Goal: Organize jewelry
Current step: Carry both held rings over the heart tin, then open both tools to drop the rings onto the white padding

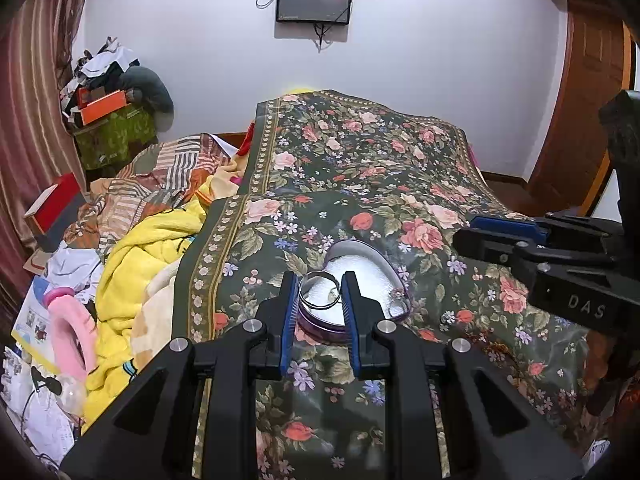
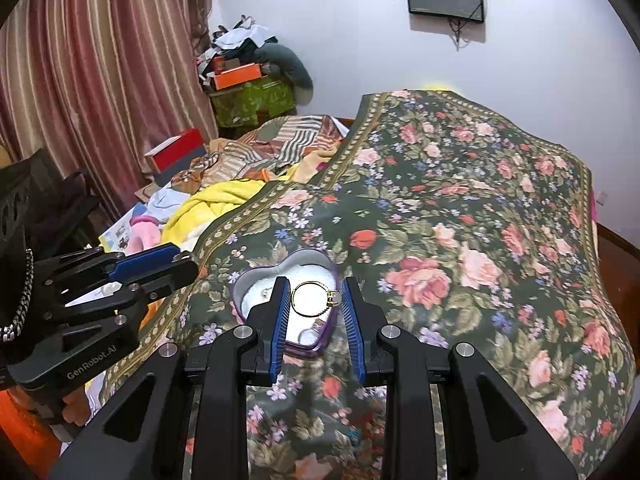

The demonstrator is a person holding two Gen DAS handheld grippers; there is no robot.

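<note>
A purple heart-shaped tin [image 1: 362,250] with a white lining lies open on the floral cloth; it also shows in the right wrist view [image 2: 256,272]. My left gripper [image 1: 319,284] is shut on a silver bangle [image 1: 316,304] and holds it just over the tin's near edge. My right gripper [image 2: 315,290] is shut on a thin gold bangle [image 2: 310,314] with a small charm, above the tin. Small pieces, a ring among them [image 2: 306,336], lie inside the tin. The right gripper also shows at the right of the left wrist view [image 1: 496,236].
The floral cloth [image 2: 460,220] covers a raised surface that drops off at right and far end. To the left lie a yellow blanket [image 1: 132,280], patterned bedding, a pink item [image 1: 70,332], papers and boxes. A curtain hangs at left, and a wooden door [image 1: 580,112] stands at right.
</note>
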